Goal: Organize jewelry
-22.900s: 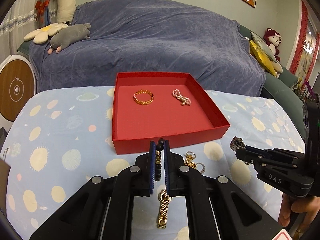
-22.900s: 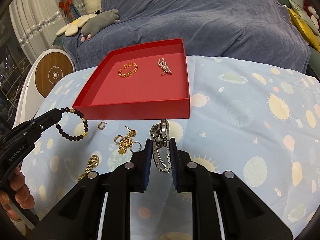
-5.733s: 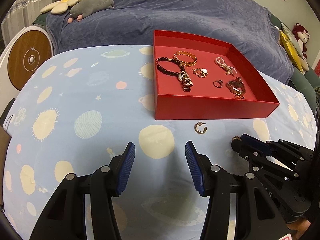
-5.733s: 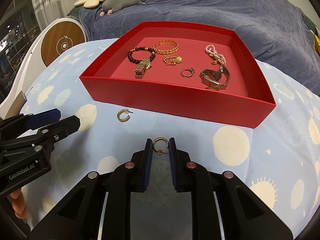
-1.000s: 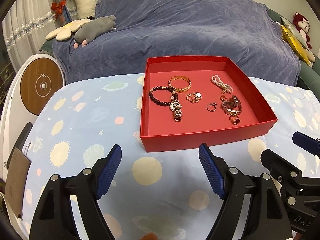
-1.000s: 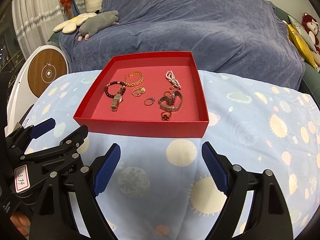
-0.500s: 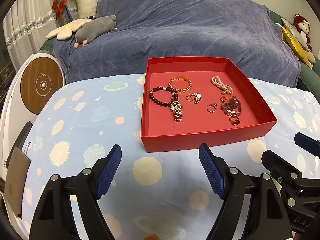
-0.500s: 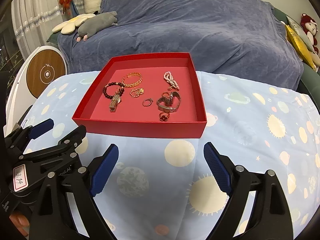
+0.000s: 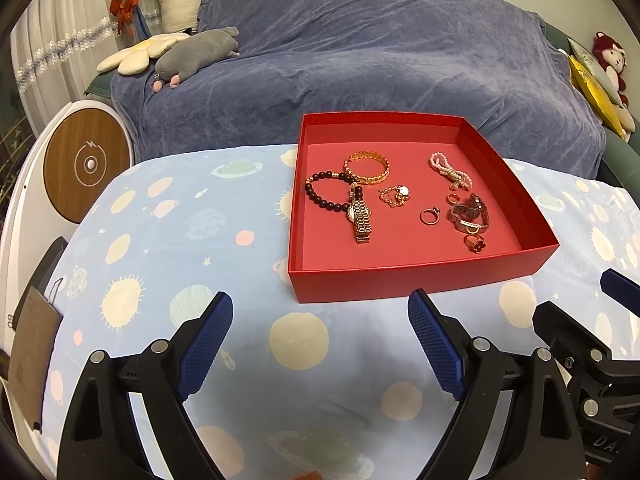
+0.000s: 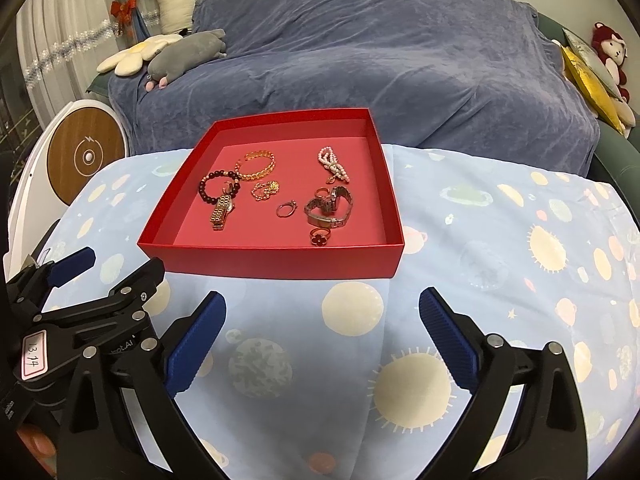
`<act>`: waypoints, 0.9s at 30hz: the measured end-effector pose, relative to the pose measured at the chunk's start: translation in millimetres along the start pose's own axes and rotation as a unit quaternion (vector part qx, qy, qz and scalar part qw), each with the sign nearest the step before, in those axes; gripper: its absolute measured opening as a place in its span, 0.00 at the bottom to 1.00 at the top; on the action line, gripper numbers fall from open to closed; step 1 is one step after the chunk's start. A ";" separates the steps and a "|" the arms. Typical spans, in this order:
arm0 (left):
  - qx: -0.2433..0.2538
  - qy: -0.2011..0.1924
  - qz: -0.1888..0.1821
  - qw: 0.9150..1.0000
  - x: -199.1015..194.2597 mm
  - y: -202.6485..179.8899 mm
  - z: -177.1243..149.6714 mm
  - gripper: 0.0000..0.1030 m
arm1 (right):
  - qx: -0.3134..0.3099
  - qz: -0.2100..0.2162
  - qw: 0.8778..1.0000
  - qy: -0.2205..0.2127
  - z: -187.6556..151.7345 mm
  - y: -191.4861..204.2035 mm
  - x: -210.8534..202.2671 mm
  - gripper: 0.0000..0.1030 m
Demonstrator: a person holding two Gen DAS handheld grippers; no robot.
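A red box (image 9: 400, 282) (image 10: 280, 266) stands on the table and holds several pieces: a gold bangle (image 9: 367, 167), a black bead bracelet (image 9: 324, 196), a gold watch (image 9: 360, 218), a pearl bracelet (image 9: 450, 171), a silver watch (image 9: 470, 214), rings and a small chain. My left gripper (image 9: 320, 340) is wide open and empty, in front of the box. My right gripper (image 10: 322, 336) is wide open and empty, also in front of the box. The left gripper shows at lower left of the right wrist view (image 10: 92, 276).
The table wears a light blue cloth (image 9: 180, 240) with planets and suns. Behind it is a sofa under a blue cover (image 9: 380, 60) with plush toys (image 9: 192, 54). A round white and wood device (image 9: 86, 164) stands at left.
Both grippers have stayed wide open and empty and drifted only slightly. The jewelry in the box has not moved.
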State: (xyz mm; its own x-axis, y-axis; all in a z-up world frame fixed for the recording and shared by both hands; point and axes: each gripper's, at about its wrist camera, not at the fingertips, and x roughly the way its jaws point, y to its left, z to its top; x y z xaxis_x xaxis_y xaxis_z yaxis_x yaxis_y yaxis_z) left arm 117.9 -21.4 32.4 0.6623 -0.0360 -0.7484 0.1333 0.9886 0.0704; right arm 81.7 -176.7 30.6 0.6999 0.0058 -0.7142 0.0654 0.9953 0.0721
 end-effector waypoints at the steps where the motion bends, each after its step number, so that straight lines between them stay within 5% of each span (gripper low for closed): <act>1: 0.000 0.000 0.000 1.000 -0.1 0.1 0.0 0.84 | -0.001 -0.001 1.000 -0.001 -0.4 0.5 -0.4 0.92; 27: 0.000 0.000 0.004 1.000 0.0 0.2 -1.5 0.85 | -0.003 -0.003 1.000 -0.003 0.2 0.2 -1.7 0.93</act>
State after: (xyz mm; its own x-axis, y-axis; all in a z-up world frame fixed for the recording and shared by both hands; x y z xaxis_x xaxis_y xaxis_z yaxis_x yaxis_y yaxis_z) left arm 116.8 -20.9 31.4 0.6629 -0.0279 -0.7482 0.1278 0.9889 0.0764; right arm 80.7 -176.5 31.9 0.7034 -0.0003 -0.7108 0.0656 0.9958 0.0645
